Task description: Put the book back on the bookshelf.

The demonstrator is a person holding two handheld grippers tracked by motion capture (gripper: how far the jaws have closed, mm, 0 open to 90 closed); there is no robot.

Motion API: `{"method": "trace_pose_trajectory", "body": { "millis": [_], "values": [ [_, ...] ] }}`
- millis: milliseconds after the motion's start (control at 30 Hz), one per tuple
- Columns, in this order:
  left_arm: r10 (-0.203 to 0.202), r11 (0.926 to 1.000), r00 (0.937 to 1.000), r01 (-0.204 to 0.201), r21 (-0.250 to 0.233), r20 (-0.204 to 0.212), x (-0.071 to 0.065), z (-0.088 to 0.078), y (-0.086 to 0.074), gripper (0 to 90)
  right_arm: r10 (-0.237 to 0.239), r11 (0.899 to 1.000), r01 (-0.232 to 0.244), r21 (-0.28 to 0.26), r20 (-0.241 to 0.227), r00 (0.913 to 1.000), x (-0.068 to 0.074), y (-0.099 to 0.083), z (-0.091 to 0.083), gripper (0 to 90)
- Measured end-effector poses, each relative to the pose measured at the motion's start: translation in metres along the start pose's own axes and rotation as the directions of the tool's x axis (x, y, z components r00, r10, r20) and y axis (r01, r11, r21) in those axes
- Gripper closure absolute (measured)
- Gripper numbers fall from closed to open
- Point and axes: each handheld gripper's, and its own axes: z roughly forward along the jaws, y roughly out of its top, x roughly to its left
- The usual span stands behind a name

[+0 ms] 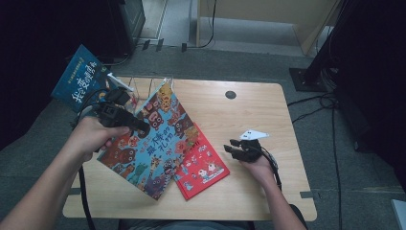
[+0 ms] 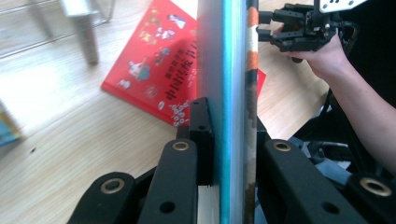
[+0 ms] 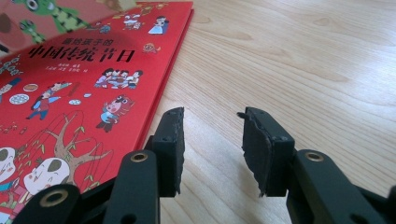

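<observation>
A large blue picture book (image 1: 153,143) with cartoon animals is held tilted above the table, my left gripper (image 1: 139,125) shut on its upper left edge. In the left gripper view the book's edge (image 2: 231,70) runs upright between the pressed pads of the left gripper (image 2: 229,126). Flat on the wood lies a red picture book (image 1: 203,167), partly under the blue one. My right gripper (image 1: 234,146) rests low just right of the red book (image 3: 79,79). In its own view the right gripper (image 3: 212,126) stands open over bare wood, nothing between its pads.
A wire book rack (image 1: 143,86) stands at the back left of the wooden table (image 1: 249,110), with another blue book (image 1: 79,76) leaning beyond it. A dark round grommet (image 1: 231,95) sits near the far edge. Cables and dark equipment surround the table on the floor.
</observation>
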Motion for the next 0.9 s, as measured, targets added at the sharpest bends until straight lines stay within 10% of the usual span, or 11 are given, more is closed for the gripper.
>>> {"method": "trace_pose_trajectory", "body": {
  "millis": [900],
  "values": [
    [-0.182,0.9793,0.981,0.174,-0.103,-0.069,0.062,-0.073,-0.062,81.2,-0.013,1.0,0.014,0.024,-0.017,0.9998,0.003,0.003,0.008,59.4]
  ]
}}
